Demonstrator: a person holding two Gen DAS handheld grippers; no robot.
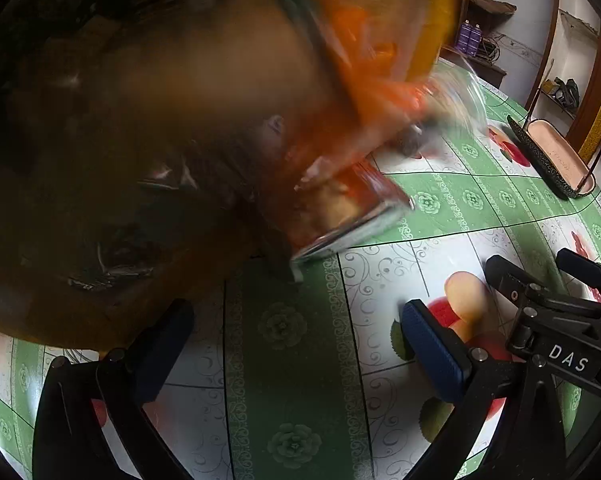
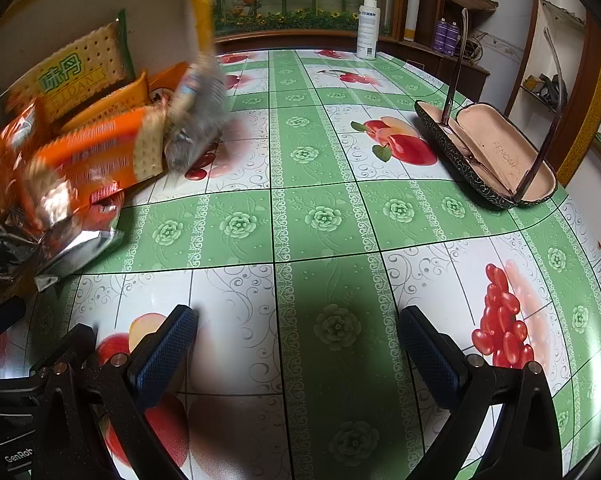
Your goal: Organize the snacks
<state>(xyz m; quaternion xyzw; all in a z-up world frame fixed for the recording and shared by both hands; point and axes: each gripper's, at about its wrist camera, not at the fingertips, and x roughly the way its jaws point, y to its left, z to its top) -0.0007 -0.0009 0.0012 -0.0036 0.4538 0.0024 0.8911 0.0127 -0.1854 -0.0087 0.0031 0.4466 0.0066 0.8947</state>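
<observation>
Several snack packets lie heaped at the far left of my counter, motion-blurred in both views. An orange cracker packet on top runs its long axis roughly left to right, its printed cracker end pointing toward the counter's middle. Behind it a green-and-yellow cracker packet leans tilted against a pale upright surface I cannot identify. A silver foil packet sticks out beneath the heap, its sealed edge toward me. In my left view the same pile is an orange-and-brown smear, too blurred to sort.

My left tongs are spread wide and empty, hovering over the flowered cloth just short of the pile. My right tongs are likewise spread with nothing between them, over bare cloth.

Open room stretches ahead and to the right. An open glasses case with spectacles sits near the right edge, and a white spray bottle stands at the far edge.
</observation>
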